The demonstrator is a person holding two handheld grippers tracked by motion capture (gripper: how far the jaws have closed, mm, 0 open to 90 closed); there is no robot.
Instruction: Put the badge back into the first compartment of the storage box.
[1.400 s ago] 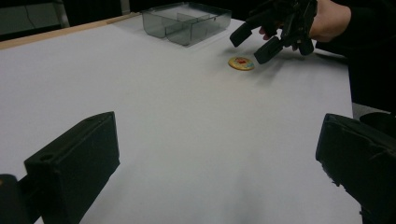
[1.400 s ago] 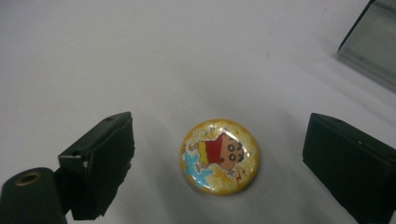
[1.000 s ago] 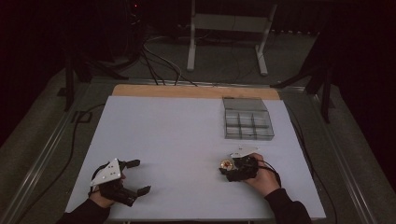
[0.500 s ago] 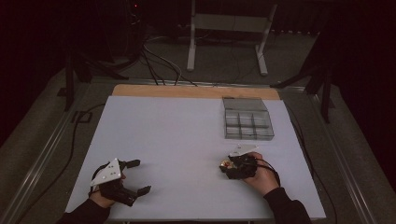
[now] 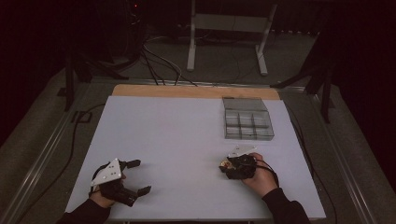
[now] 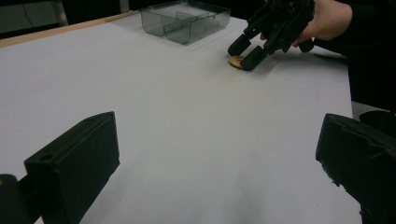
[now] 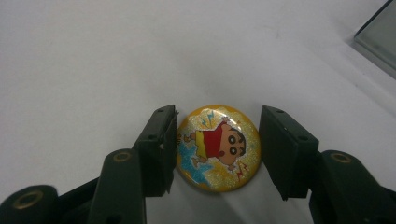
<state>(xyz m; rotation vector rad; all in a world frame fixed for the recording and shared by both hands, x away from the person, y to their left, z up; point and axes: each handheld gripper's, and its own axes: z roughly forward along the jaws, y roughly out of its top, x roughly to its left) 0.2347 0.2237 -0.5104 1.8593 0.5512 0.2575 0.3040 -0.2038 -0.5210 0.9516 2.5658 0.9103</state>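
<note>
A round yellow badge point(image 7: 218, 148) with a cartoon boy on it lies flat on the white table point(image 5: 187, 135). My right gripper point(image 7: 217, 154) stands low over it, one jaw against each side of its rim. In the high view that gripper point(image 5: 227, 167) is at the front right, with the badge point(image 5: 225, 164) at its tips. The left gripper view shows the right gripper point(image 6: 244, 55) farther off, over the badge point(image 6: 235, 61). My left gripper point(image 5: 139, 176) rests at the front left, jaws wide apart and nothing between them point(image 6: 215, 154).
A clear grey compartment box point(image 5: 247, 99) sits at the back right of the table, just beyond the right hand; it also appears in the left gripper view point(image 6: 187, 21). A wooden strip point(image 5: 187, 91) runs along the table's far edge. Cables and stand legs lie on the floor beyond.
</note>
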